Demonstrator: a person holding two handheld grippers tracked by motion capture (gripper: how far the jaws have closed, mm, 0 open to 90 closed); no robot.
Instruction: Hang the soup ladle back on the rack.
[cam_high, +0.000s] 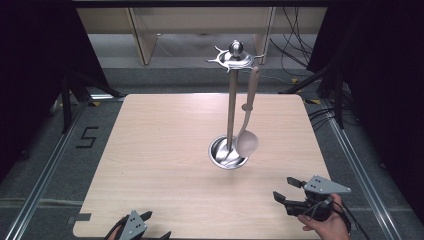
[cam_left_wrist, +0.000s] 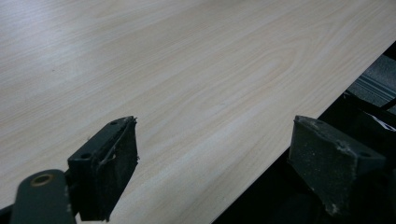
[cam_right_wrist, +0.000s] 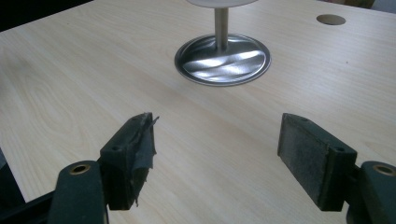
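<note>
A steel utensil stand rises from a round dish base right of the table's middle. From a hook on its crown hangs a pale ladle, bowl down beside the base. My right gripper is open over the front right of the table, held by a hand, aimed toward the stand. In the right gripper view its fingers flank bare wood, with the base ahead. My left gripper sits at the front edge, open; its fingers straddle the table's edge.
The light wooden table has a round hole near one corner. Black cables lie on the floor behind it. Dark curtains and stand legs flank both sides. A metal rail runs along the left.
</note>
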